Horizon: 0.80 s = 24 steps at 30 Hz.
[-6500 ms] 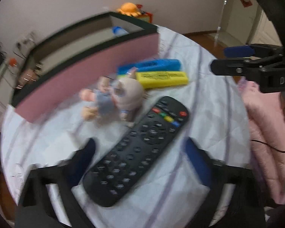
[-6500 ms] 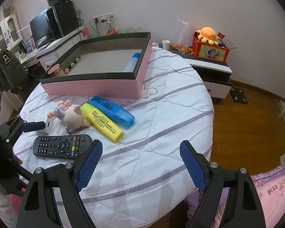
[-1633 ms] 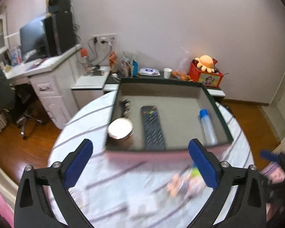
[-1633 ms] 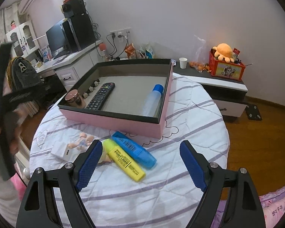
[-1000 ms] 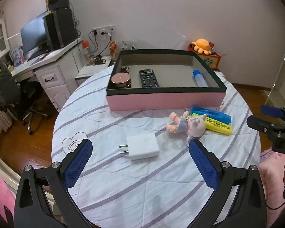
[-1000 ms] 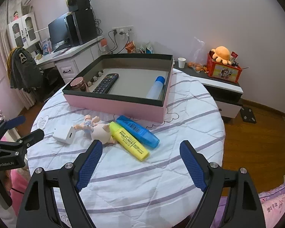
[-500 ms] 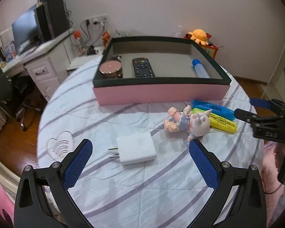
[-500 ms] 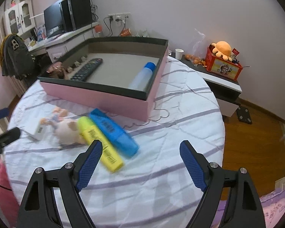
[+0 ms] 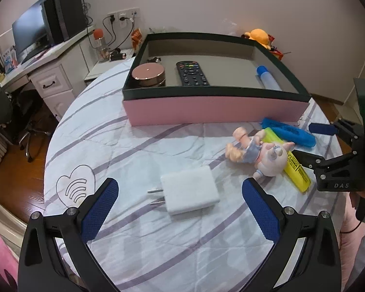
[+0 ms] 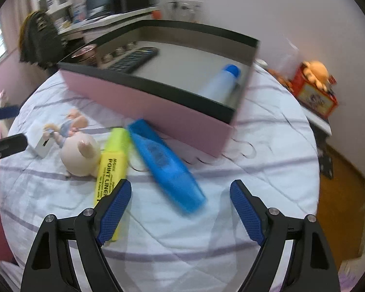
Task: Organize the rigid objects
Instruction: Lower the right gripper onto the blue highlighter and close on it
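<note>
The left gripper [image 9: 180, 204] stands with jaws spread and empty; the white charger [image 9: 189, 193] lies on the quilt between and just ahead of its pads, prongs toward the left pad. The right gripper [image 10: 180, 205] is likewise spread wide with nothing held, and has dropped toward the blue highlighter [image 10: 166, 164], whose near end now sits between its pads, just short of them; the yellow highlighter [image 10: 110, 168] runs under its left pad. Since the earlier views the remote [image 9: 191, 73] has gone from the quilt into the pink box [image 9: 214, 108], beside the round tin [image 9: 148, 74] and bottle [image 9: 267, 79]. Four items remain outside, including the pig doll [image 9: 260, 152]; both grippers appear poised for their next picks.
</note>
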Each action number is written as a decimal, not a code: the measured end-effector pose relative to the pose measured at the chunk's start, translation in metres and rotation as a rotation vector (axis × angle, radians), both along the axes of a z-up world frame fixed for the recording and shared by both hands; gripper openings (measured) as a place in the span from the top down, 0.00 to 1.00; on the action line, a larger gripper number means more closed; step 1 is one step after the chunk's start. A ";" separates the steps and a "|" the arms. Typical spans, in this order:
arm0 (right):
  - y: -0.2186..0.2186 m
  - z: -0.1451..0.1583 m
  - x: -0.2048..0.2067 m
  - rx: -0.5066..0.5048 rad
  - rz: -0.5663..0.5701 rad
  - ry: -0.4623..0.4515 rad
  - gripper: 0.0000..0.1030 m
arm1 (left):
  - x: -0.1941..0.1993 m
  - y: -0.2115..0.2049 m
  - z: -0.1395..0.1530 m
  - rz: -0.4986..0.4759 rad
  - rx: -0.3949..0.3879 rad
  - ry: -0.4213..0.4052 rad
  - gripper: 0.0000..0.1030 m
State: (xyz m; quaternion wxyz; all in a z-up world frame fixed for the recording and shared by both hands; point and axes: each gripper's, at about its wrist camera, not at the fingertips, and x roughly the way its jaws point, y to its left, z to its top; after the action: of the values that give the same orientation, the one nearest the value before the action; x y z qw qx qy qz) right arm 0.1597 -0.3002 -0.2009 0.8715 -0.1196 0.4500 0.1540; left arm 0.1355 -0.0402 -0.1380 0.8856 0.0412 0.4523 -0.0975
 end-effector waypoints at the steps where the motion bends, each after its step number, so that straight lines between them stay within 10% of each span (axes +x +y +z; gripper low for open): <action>1: 0.003 -0.001 0.000 -0.009 0.016 -0.004 0.18 | 0.000 0.002 -0.001 0.002 0.001 0.002 0.00; 7: 0.002 -0.004 0.014 0.059 0.045 0.050 0.21 | -0.002 0.011 -0.001 0.008 0.008 0.001 0.00; 13: 0.002 0.000 0.020 0.081 0.053 0.075 0.56 | -0.004 0.017 -0.001 0.018 0.013 0.003 0.00; 24: 0.001 0.000 0.002 0.111 -0.059 0.135 0.70 | -0.015 0.034 0.004 0.034 0.012 -0.012 0.00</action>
State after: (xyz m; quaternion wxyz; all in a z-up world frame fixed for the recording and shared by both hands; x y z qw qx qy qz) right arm 0.1615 -0.2990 -0.2006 0.8486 -0.0469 0.5019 0.1607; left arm 0.1207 -0.0064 -0.1338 0.8895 0.0392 0.4483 -0.0794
